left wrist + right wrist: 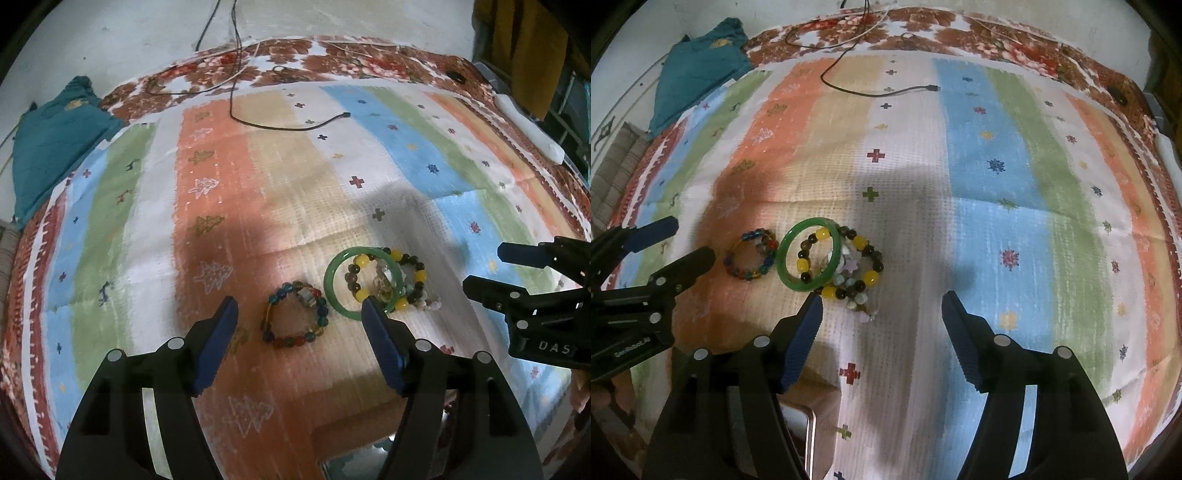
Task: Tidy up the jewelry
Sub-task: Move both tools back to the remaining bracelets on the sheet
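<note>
Three bracelets lie on a striped cloth (280,177). A multicoloured bead bracelet (295,317) (751,260) sits alone on the orange stripe. Beside it a green bangle (328,286) (782,264) rests on top of a bracelet of yellow and dark beads (419,275) (860,242), with a small heap of pale beads (849,284) under them. My left gripper (300,301) (691,238) hovers open, framing the multicoloured bracelet. My right gripper (881,296) (484,266) is open just beside the bangle pile, its left finger near the bangle's rim. Neither holds anything.
A black cable (295,127) (879,92) trails across the far part of the cloth. A teal cloth (55,136) (698,70) lies at the far left corner. A shiny metal-edged object (812,424) shows under my grippers at the near edge. A white bar (532,125) lies at the right.
</note>
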Demonstrator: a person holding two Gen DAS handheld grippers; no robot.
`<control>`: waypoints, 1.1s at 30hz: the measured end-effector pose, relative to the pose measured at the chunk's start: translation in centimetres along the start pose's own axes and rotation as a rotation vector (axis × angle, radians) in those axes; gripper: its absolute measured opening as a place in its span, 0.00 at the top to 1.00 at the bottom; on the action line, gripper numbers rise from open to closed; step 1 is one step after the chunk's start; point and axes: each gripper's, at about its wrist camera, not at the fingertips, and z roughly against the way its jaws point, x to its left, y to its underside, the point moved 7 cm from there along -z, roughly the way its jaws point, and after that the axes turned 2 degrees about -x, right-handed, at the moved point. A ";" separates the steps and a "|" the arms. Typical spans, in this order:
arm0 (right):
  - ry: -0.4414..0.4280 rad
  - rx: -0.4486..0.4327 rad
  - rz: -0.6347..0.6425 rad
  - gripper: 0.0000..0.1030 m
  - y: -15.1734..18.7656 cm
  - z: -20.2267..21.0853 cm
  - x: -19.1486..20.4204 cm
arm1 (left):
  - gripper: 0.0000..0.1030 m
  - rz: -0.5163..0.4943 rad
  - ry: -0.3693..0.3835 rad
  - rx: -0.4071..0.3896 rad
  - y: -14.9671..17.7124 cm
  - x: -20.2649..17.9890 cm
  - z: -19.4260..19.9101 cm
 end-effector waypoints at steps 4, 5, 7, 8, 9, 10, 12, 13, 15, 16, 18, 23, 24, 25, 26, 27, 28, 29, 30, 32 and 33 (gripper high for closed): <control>0.002 0.015 0.007 0.35 -0.2 -0.8 0.1 | 0.33 -0.017 0.008 0.004 -0.3 -0.1 -1.1; 0.001 0.020 0.009 0.35 -0.3 -1.1 0.1 | 0.33 -0.021 0.009 0.007 -0.4 -0.2 -1.4; -0.005 0.029 0.011 0.35 -0.3 -1.5 0.1 | 0.33 -0.020 0.015 0.016 -0.4 -0.2 -2.0; -0.005 0.032 0.009 0.35 -0.4 -1.6 0.0 | 0.33 -0.022 0.017 0.020 -0.4 -0.2 -2.3; -0.003 0.034 0.008 0.35 -0.4 -1.8 -0.1 | 0.33 -0.025 0.019 0.022 -0.4 -0.3 -2.5; -0.004 0.035 0.007 0.35 -0.5 -1.9 -0.1 | 0.33 -0.028 0.023 0.024 -0.4 -0.4 -2.7; -0.005 0.037 0.005 0.35 -0.7 -2.1 -0.2 | 0.33 -0.035 0.027 0.028 -0.5 -0.4 -3.1; -0.004 0.038 0.004 0.35 -0.7 -2.3 -0.3 | 0.33 -0.036 0.028 0.032 -0.5 -0.4 -3.3; -0.002 0.043 0.003 0.35 -0.8 -2.6 -0.3 | 0.33 -0.032 0.030 0.037 -0.6 -0.3 -3.7; 0.000 0.047 0.004 0.35 -0.8 -2.7 -0.3 | 0.33 -0.031 0.031 0.039 -0.6 -0.3 -3.8; 0.004 0.052 0.006 0.35 -0.8 -3.1 -0.4 | 0.33 -0.031 0.032 0.046 -0.7 -0.2 -4.2; 0.009 0.063 0.007 0.35 -1.0 -3.9 -0.5 | 0.33 -0.044 0.039 0.058 -1.0 -0.3 -5.1; 0.010 0.066 0.007 0.35 -1.0 -4.0 -0.5 | 0.33 -0.047 0.045 0.062 -1.1 -0.4 -5.4; 0.010 0.068 0.008 0.35 -1.0 -4.2 -0.5 | 0.33 -0.049 0.046 0.065 -1.2 -0.4 -5.6; 0.011 0.072 0.009 0.35 -1.0 -4.4 -0.5 | 0.33 -0.052 0.046 0.067 -1.2 -0.5 -5.8; 0.014 0.075 0.010 0.35 -1.0 -4.5 -0.6 | 0.33 -0.054 0.049 0.072 -1.2 -0.5 -6.0; 0.016 0.077 0.010 0.35 -1.0 -4.7 -0.7 | 0.33 -0.055 0.050 0.076 -1.2 -0.5 -6.2; 0.019 0.080 0.011 0.35 -1.0 -4.9 -0.7 | 0.35 -0.056 0.053 0.081 -1.2 -0.5 -6.4; 0.021 0.086 0.012 0.35 -1.0 -5.0 -0.8 | 0.36 -0.058 0.055 0.087 -1.2 -0.5 -6.7; 0.023 0.094 0.011 0.35 -1.0 -5.4 -0.9 | 0.36 -0.069 0.051 0.103 -1.1 -0.5 -7.3; 0.023 0.100 0.009 0.35 -1.0 -5.6 -0.9 | 0.36 -0.077 0.050 0.107 -1.1 -0.6 -7.4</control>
